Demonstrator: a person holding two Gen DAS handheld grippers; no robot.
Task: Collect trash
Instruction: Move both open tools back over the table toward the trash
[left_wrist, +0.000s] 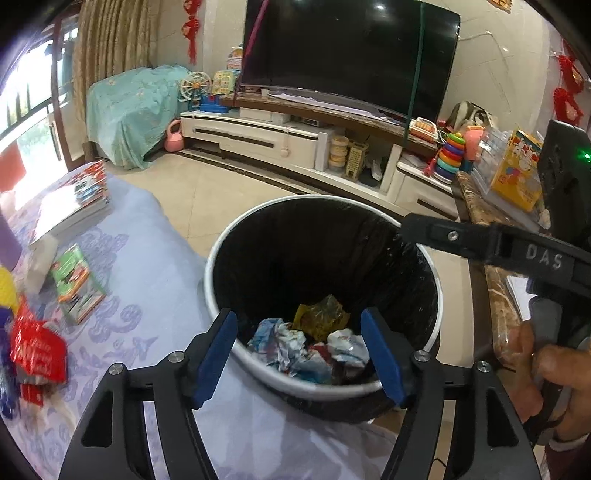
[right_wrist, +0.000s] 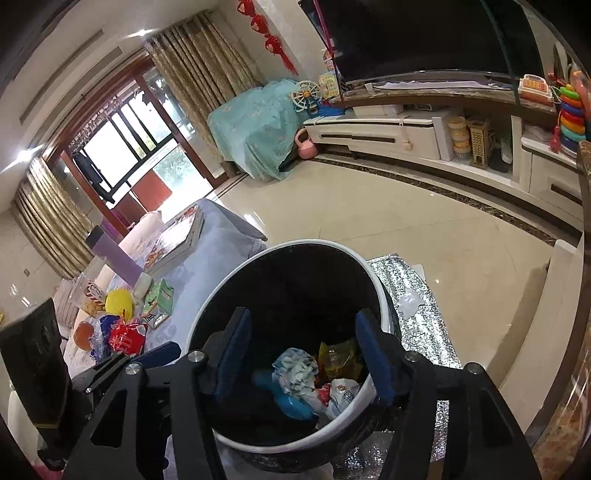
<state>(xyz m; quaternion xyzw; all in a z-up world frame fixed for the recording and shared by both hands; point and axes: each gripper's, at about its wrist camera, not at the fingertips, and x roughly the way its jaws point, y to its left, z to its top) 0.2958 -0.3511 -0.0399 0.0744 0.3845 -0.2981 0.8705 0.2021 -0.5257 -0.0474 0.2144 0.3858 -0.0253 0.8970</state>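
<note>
A white-rimmed trash bin (left_wrist: 216, 258) with a black liner stands beside the table; it also shows in the right wrist view (right_wrist: 380, 295). Crumpled wrappers (left_wrist: 295, 343) and a yellow bag (left_wrist: 321, 314) lie at its bottom, and show in the right wrist view (right_wrist: 299, 369). My left gripper (left_wrist: 299, 354) is open and empty above the bin's near rim. My right gripper (right_wrist: 303, 354) is open and empty over the bin; its body shows in the left wrist view (left_wrist: 480, 240). A red wrapper (left_wrist: 35, 350) lies on the table at left, also seen in the right wrist view (right_wrist: 125, 338).
The table has a lilac patterned cloth (left_wrist: 147, 295) with books (left_wrist: 74, 206), a green booklet (left_wrist: 75, 284) and a yellow object (right_wrist: 118, 301). A silver foil mat (right_wrist: 413, 306) lies on the tiled floor. A TV stand (left_wrist: 295, 136) with toys lines the far wall.
</note>
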